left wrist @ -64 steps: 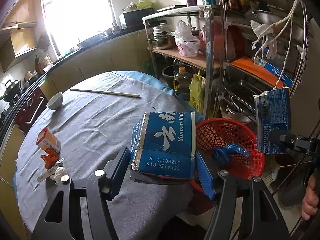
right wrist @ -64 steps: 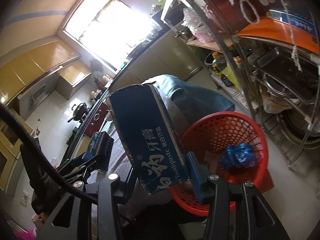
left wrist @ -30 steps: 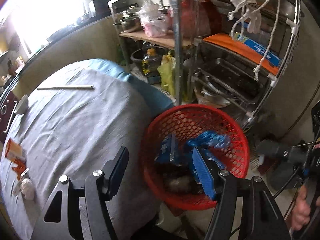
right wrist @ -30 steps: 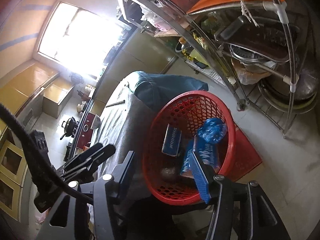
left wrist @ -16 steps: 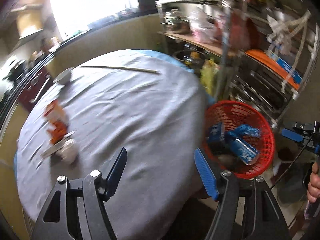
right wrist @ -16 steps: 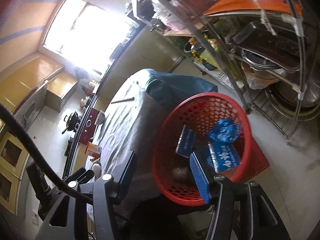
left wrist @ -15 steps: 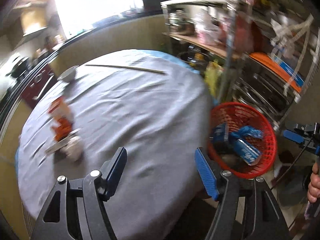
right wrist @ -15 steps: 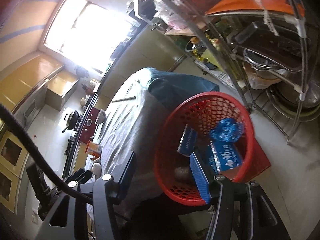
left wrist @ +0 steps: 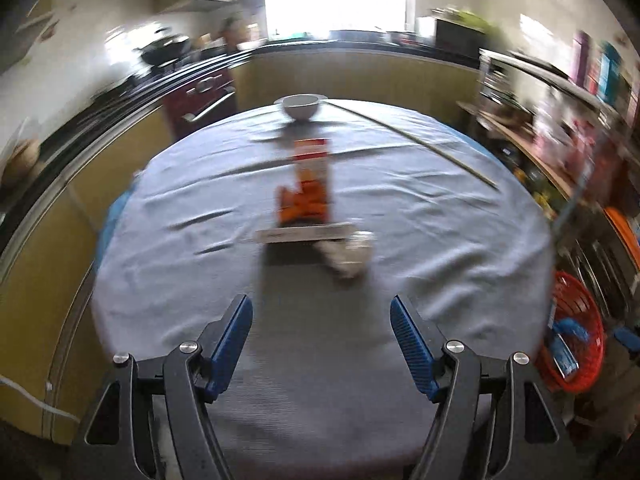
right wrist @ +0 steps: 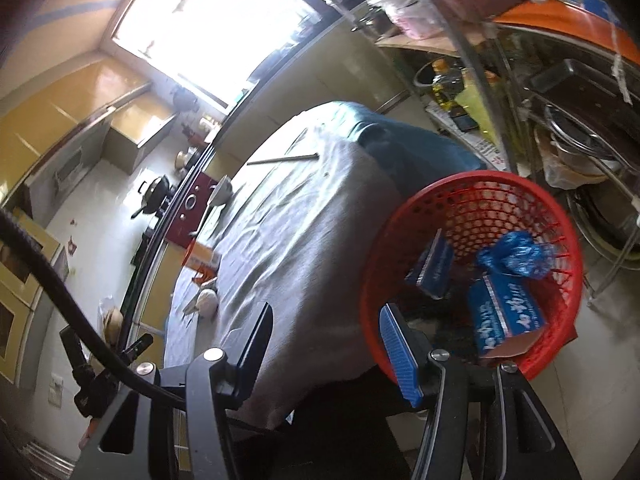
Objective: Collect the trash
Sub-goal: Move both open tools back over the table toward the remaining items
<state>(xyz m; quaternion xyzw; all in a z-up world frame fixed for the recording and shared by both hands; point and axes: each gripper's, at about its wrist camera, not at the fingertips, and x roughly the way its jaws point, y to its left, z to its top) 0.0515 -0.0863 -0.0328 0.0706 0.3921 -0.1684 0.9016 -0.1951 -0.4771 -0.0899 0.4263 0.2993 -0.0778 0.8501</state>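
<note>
Since 2.1 s ago, both blue boxes have left the grippers and now lie in the red basket (right wrist: 472,208) off the table's right edge, one (right wrist: 434,268) on the left and one (right wrist: 506,312) nearer, beside a blue bag (right wrist: 516,256). Left gripper (left wrist: 322,346) and right gripper (right wrist: 324,354) both stand spread apart and empty. On the grey tablecloth (left wrist: 420,216) remain an orange carton (left wrist: 306,188), a flat white strip (left wrist: 304,234) and crumpled paper (left wrist: 348,254); a white bowl (left wrist: 301,106) sits at the far edge.
</note>
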